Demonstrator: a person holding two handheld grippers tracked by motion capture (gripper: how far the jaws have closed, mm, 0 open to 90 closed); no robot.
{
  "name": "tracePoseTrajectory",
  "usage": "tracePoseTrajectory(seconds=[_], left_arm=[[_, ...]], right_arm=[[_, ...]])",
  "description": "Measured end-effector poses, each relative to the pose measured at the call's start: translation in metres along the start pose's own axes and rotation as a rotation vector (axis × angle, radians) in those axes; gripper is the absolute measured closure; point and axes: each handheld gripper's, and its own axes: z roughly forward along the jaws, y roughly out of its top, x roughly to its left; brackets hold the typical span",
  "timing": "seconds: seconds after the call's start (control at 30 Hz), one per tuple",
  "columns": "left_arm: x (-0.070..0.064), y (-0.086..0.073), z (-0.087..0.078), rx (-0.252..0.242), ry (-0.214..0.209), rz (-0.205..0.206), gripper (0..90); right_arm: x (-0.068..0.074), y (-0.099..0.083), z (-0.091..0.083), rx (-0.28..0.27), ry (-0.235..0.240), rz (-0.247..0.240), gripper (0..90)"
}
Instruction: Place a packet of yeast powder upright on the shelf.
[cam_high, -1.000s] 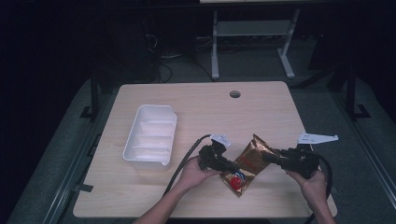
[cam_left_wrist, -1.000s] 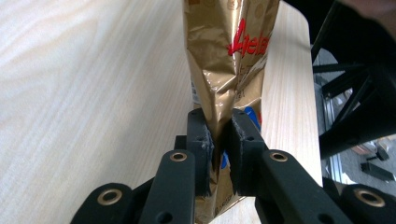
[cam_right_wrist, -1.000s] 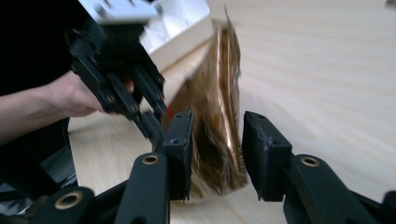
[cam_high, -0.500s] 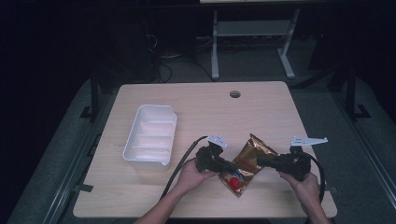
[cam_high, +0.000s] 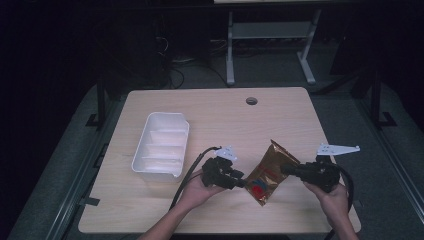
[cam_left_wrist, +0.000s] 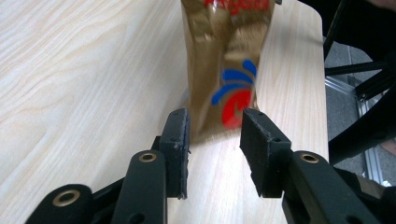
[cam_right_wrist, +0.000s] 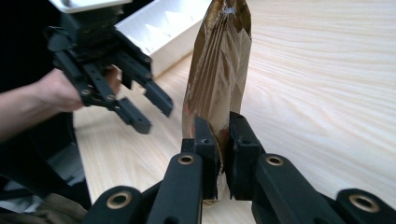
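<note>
The gold snack bag (cam_high: 269, 172) lies in the lower right of the high view, on the desk (cam_high: 220, 115), stretched between the two hands. The right hand-held gripper (cam_high: 287, 170) is clenched on the bag's right edge; in the right gripper view its black jaws pinch the crinkled gold foil (cam_right_wrist: 219, 74) between them, with the bag rising up the middle of the frame. The left hand-held gripper (cam_high: 241, 183) sits at the bag's lower left corner with its jaws apart; in the left gripper view the printed end of the bag (cam_left_wrist: 224, 60), with its red and blue marks, lies just beyond the gap between the two jaws, and I cannot tell whether either jaw touches it.

Against the picture from a second ago, the bag has shifted little: it lay at much the same spot and slant. The left hand-held gripper was then drawn in close against the bag's left side; now it is at the lower corner, released. The right hand-held gripper and the person's right hand (cam_high: 334, 197) have dropped slightly toward the bottom edge of the frame, the grip on the bag unchanged.

The white divided tray (cam_high: 162, 145) rests at the left centre of the desk, well apart from the bag, in the same place as before
</note>
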Motion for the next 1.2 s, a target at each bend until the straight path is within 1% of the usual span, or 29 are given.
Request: tracePoseTrajectory(seconds=[0.07,0.13,0.27,0.4,0.5,0.53,0.6,0.73,0.87,1.0,1.2], left_arm=[[-0.003,-0.003,-0.003,0.001,0.010,0.003,58.8],[-0.004,-0.006,-0.006,0.005,0.021,0.014,57.1],[-0.007,-0.012,-0.009,-0.004,0.033,0.012,53.5],[-0.010,-0.017,-0.012,0.004,0.039,0.023,49.9],[-0.013,-0.022,-0.014,-0.002,0.035,0.020,47.1],[-0.014,-0.024,-0.015,-0.006,0.033,0.020,46.3],[-0.017,-0.028,-0.016,0.002,0.047,0.036,44.9],[-0.020,-0.034,-0.018,0.009,0.060,0.047,40.2],[-0.022,-0.041,-0.022,0.012,0.069,0.050,37.5],[-0.024,-0.047,-0.026,0.003,0.072,0.042,35.8],[-0.026,-0.052,-0.028,0.013,0.088,0.055,32.8]], right_arm=[[0.002,0.003,-0.003,0.006,-0.019,-0.017,83.8],[0.003,0.007,-0.004,0.011,-0.039,-0.028,83.8],[0.001,0.012,-0.004,0.025,-0.049,-0.026,83.8],[-0.001,0.020,-0.005,0.048,-0.062,-0.031,83.9],[-0.001,0.027,-0.007,0.059,-0.075,-0.040,83.8],[-0.001,0.029,-0.008,0.062,-0.077,-0.042,83.9],[-0.001,0.034,-0.010,0.065,-0.074,-0.046,83.9],[-0.001,0.044,-0.012,0.079,-0.081,-0.057,83.9],[-0.003,0.054,-0.013,0.085,-0.084,-0.065,83.9],[-0.005,0.059,-0.011,0.093,-0.085,-0.073,83.9],[-0.008,0.067,-0.007,0.094,-0.076,-0.073,83.9]])
